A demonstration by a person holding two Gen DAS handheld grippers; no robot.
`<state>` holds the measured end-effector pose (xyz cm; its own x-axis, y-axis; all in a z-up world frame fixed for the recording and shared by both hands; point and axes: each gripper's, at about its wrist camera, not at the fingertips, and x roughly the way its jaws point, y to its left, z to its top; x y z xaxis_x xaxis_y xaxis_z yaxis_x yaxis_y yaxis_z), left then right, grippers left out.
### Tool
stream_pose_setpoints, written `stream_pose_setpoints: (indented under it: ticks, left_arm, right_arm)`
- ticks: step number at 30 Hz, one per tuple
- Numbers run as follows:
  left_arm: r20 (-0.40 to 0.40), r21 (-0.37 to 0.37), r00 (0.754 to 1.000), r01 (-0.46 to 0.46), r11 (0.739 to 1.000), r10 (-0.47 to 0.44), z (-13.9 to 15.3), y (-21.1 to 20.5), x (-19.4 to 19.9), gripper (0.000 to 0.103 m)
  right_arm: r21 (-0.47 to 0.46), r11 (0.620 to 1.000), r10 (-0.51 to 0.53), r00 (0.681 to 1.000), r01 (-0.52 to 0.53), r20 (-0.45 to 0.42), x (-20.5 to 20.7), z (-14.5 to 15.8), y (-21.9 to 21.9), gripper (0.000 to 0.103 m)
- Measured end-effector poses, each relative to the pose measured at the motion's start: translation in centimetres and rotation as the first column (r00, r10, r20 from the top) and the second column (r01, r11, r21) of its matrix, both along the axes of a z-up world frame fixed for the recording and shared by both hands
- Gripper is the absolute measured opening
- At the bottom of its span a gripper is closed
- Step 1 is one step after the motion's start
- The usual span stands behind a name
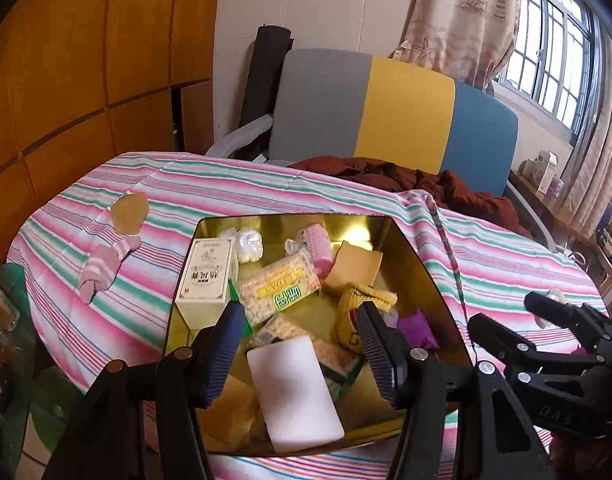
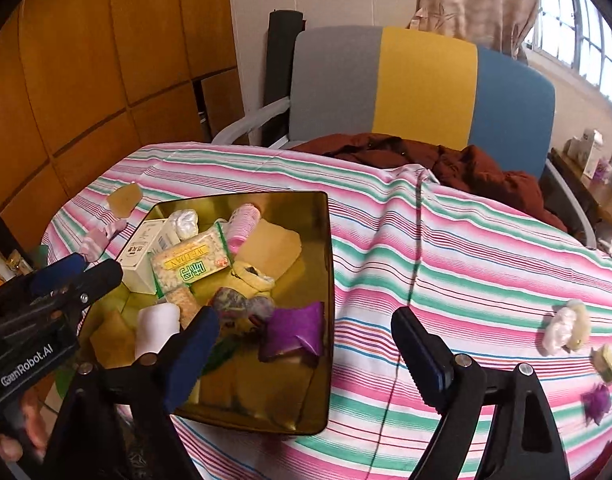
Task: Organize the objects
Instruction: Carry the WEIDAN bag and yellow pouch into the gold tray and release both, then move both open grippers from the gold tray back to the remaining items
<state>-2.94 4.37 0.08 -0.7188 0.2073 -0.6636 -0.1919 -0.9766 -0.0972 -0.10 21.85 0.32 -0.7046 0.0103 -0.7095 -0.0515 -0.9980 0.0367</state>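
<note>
Left gripper released, empty, over gold tin crowded with cracker pack, white box, purple pouch. Right gripper released, empty, above striped cloth beside tin. Pink sock left of tin on cloth.

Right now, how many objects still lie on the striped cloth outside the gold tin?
5: a pink striped sock and tan card piece left of the tin; a white fluffy bundle, small yellow-green block and purple wrapper far right. Others may be hidden.
</note>
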Motion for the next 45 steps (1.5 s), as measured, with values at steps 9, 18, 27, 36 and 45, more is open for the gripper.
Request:
stream_pose_setpoints:
  ticks: [9,18,27,36,45]
  left_arm:
    - [-0.033,-0.028,0.999,0.007,1.0,-0.008,0.6,0.7,1.1,0.059]
    - [-0.031,-0.049,0.998,0.046,0.998,-0.048,0.5,2.0,1.8,0.059]
    - [-0.023,-0.05,0.995,0.092,0.994,-0.094,0.1,3.4,2.2,0.059]
    - [0.011,-0.046,0.992,0.125,0.991,-0.125,-1.1,4.4,2.4,0.059]
    - [0.031,-0.052,0.981,0.195,0.979,-0.193,-1.4,6.0,2.6,0.059]
  right_arm:
    - [0.06,0.998,-0.019,0.998,0.022,-0.057,2.1,0.3,0.0,0.096]
    - [0.061,0.997,-0.034,0.997,0.038,-0.071,3.2,0.4,0.6,0.097]
    - [0.06,0.996,-0.06,0.996,0.064,-0.061,3.5,-0.2,1.9,0.097]
    - [0.045,0.993,-0.11,0.993,0.112,-0.036,3.6,-1.0,4.0,0.097]
    - [0.021,0.985,-0.172,0.985,0.172,0.001,4.4,-1.9,7.1,0.097]
